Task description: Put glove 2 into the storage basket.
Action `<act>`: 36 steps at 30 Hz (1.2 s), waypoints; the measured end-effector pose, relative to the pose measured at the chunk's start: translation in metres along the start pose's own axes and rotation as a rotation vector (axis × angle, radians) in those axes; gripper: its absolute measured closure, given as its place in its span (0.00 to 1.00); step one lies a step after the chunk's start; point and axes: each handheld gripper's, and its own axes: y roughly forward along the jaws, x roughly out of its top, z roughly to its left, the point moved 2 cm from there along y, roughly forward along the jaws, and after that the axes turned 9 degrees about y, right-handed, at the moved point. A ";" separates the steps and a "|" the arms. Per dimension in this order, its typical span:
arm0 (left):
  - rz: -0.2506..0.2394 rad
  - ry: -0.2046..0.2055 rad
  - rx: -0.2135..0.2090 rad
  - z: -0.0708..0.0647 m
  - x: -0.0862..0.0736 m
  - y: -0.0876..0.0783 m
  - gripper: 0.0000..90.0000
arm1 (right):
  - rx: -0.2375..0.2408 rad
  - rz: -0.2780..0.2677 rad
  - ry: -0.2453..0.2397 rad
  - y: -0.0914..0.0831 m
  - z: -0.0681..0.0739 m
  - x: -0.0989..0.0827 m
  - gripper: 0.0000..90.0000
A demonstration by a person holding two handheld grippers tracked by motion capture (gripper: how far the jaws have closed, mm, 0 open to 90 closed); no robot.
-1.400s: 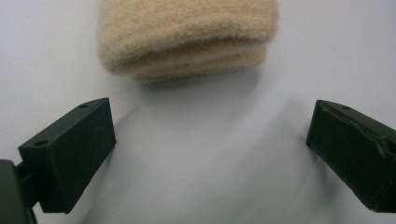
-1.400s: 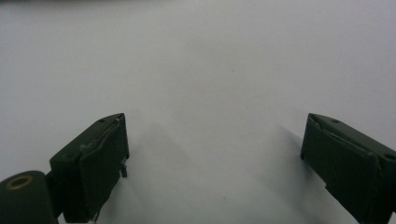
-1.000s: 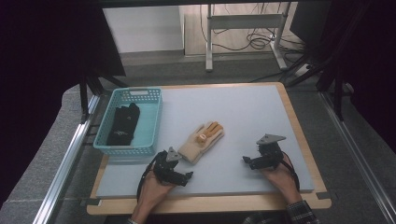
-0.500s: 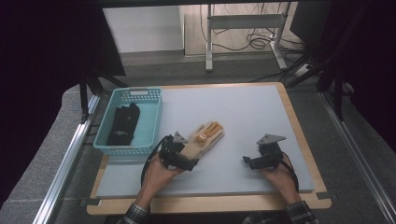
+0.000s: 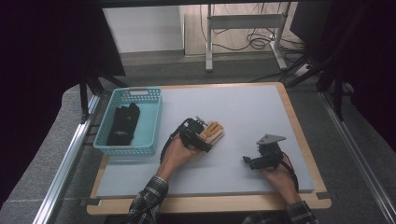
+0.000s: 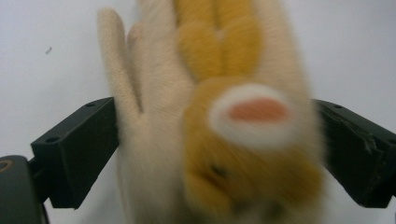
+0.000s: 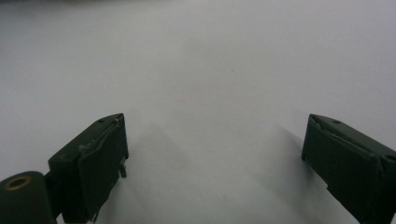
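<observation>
ok, glove [image 6: 219,130] lies mid-mat [image 5: 261,112], long axis diagonal, fingers pointing up-right away from the person. left gripper [image 6: 215,154] jaws spread around its cuff end, not clenched. right gripper [image 5: 248,161] released, empty, well apart.

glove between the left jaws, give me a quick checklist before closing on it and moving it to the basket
1. Glove sits between the jaws of the left gripper: ok, one jaw on each side of it.
2. Jaws closed on the glove: not ok; they stand wide, and contact cannot be judged through the blur.
3. Glove lies flat on the table: ok.
4. Basket has room: ok; a black glove takes its left part, the right part is free.
5. Right gripper out of the way: ok, open and resting on the table apart from the glove.
6. Path from glove to basket: ok, nothing lies between.
</observation>
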 end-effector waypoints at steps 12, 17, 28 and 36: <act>0.025 0.045 -0.012 -0.010 0.001 0.000 0.51 | -0.004 -0.002 -0.002 0.000 0.000 0.000 0.07; 0.028 0.044 -0.015 -0.012 0.001 -0.002 0.62 | -0.005 -0.003 -0.003 0.000 0.001 0.000 0.07; -0.029 0.012 -0.022 -0.001 0.004 -0.024 0.72 | -0.005 -0.004 -0.004 0.000 0.001 0.000 0.07; -0.060 -0.016 0.009 0.012 0.004 -0.048 0.73 | -0.006 -0.005 -0.005 0.000 0.001 0.000 0.07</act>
